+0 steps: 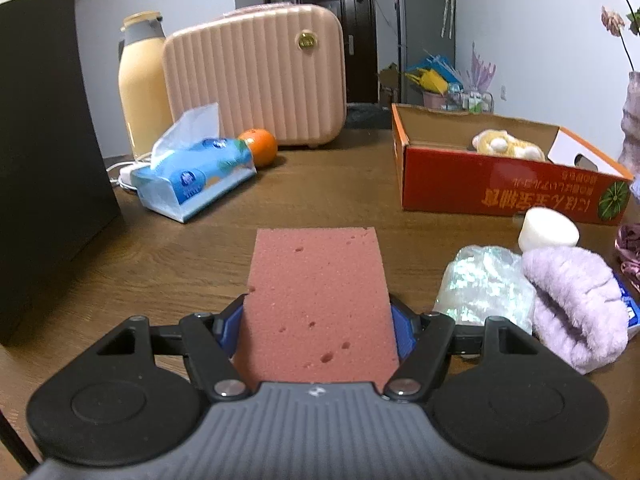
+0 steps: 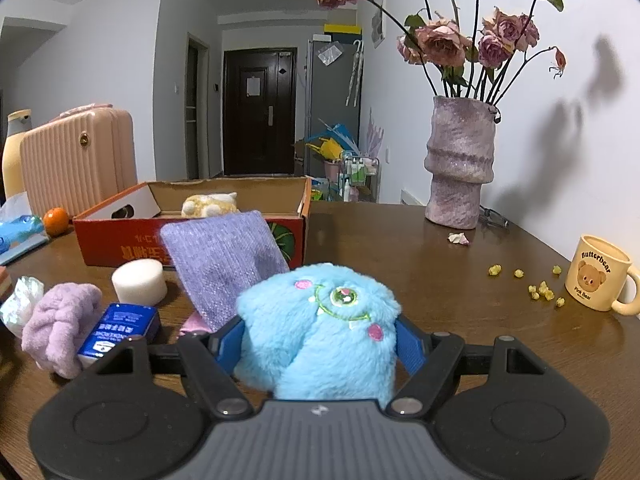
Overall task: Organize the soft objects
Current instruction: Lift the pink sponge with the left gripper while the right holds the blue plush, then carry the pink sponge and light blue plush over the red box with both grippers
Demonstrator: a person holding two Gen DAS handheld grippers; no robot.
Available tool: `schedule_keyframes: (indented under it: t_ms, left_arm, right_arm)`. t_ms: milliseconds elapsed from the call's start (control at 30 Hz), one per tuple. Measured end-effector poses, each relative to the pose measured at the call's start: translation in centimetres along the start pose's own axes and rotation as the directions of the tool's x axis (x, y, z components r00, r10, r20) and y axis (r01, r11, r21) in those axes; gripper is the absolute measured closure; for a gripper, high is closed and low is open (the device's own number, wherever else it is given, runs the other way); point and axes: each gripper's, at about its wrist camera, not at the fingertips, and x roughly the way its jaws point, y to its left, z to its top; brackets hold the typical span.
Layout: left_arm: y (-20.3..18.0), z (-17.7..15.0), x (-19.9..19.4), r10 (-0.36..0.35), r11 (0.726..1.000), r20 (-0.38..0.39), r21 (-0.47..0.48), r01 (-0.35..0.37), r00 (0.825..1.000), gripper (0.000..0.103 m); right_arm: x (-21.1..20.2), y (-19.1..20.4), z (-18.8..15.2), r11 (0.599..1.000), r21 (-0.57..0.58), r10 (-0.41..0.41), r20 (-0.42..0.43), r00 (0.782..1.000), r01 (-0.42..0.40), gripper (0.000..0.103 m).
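Two claws work over a brown wooden table point(image 1: 168, 264), each already gripping one soft thing. Largest on the table is a ribbed pink case point(image 1: 256, 76) at the far left, with a cream bottle point(image 1: 142, 84), a blue tissue pack point(image 1: 196, 176) and an orange point(image 1: 260, 146) near it. Right of these stands an open red cardboard box point(image 1: 500, 188); a yellow plush toy point(image 1: 508, 146) lies inside it. A mauve vase point(image 2: 460, 164) of dried roses stands further right by the wall, and a cream bear mug point(image 2: 600, 274) sits near the right edge.

The left claw point(image 1: 316, 320) pinches a pink sponge point(image 1: 318, 300) by its long sides; the sponge runs forward from between the blue pads point(image 1: 232, 328) toward the box. Just to its right lie a fluffy lilac item point(image 1: 576, 304), a shiny crumpled wrapper point(image 1: 484, 284) and a white foam cylinder point(image 1: 548, 230).

The right claw point(image 2: 320, 340) squeezes a blue plush monster point(image 2: 320, 336), which fills the gap between the pads. Touching the plush from behind, a purple knitted cloth point(image 2: 224, 264) leans against the box. A small blue packet point(image 2: 120, 328) lies to the left, beside the lilac item.
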Motion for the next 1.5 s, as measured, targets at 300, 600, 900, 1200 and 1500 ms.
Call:
schedule_keyframes:
  t_ms: [300, 600, 900, 1200, 1500]
  left_arm:
    - [0.6, 0.4, -2.3, 0.001, 0.999, 0.086, -0.037, 0.003, 0.996, 0.032]
    - [-0.4, 1.2, -4.7, -0.034, 0.999, 0.163, -0.022, 0.038, 0.986, 0.032]
    - [-1.6, 2.7, -6.1, -0.079, 0.997, 0.218, -0.002, 0.081, 0.973, 0.032]
    - [-2.7, 4.0, -6.5, -0.115, 0.993, 0.248, 0.016, 0.115, 0.962, 0.032]
    - [-4.1, 5.7, -6.9, -0.154, 0.988, 0.287, 0.028, 0.152, 0.945, 0.032]
  right_arm:
    - [-1.2, 0.0, 0.3, 1.000, 0.011, 0.016, 0.053, 0.998, -0.016, 0.028]
    - [-2.4, 0.7, 1.2, 0.999, -0.002, 0.033, 0.100, 0.994, -0.033, 0.028]
    - [-2.7, 2.0, 2.7, 0.998, -0.030, 0.055, 0.132, 0.990, -0.051, 0.028]
    - [-2.5, 3.4, 4.5, 0.996, -0.051, 0.081, 0.165, 0.983, -0.074, 0.028]
    - [-2.0, 4.7, 6.5, 0.993, -0.066, 0.105, 0.199, 0.974, -0.094, 0.028]
